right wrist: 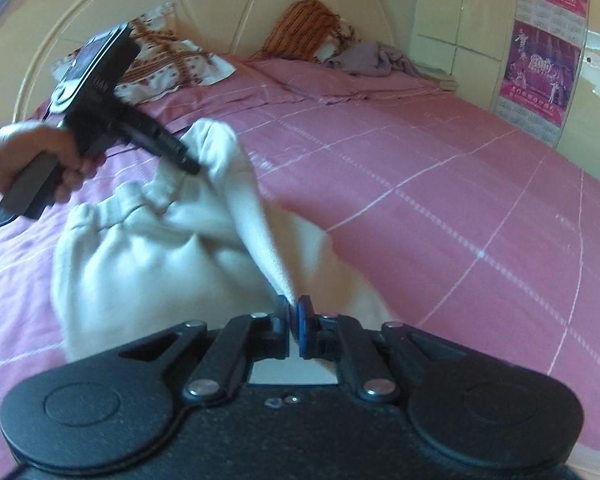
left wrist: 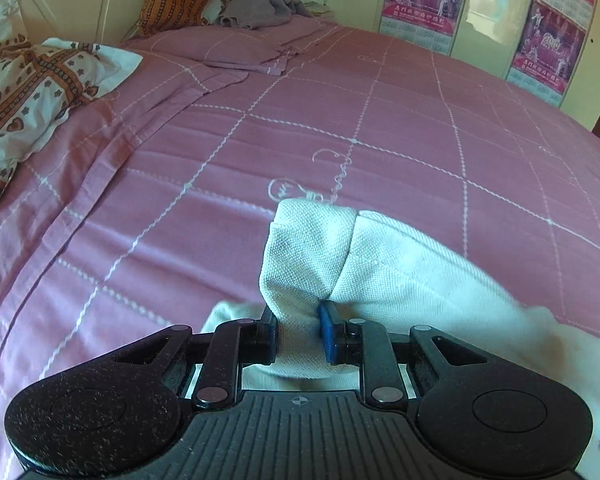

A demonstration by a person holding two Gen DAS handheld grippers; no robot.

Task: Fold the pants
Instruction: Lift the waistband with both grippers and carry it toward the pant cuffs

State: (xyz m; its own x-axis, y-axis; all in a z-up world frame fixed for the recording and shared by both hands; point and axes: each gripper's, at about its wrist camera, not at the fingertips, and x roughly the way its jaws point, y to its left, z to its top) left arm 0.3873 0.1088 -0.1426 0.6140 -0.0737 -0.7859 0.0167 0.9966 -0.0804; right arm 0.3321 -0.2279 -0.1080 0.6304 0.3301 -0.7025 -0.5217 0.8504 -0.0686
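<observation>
Now both grippers — left (left wrist: 298,330), right (right wrist: 294,326) — fingers clenched on cream pants (right wrist: 148,248), seemingly lifted off bedspread (right wrist: 440,184).

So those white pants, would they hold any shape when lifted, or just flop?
Probably flop: the white pants sag and bunch between the left gripper and right gripper, both shut on them. They look light, held by small pinches. The coarse weave likely resists slipping.
</observation>
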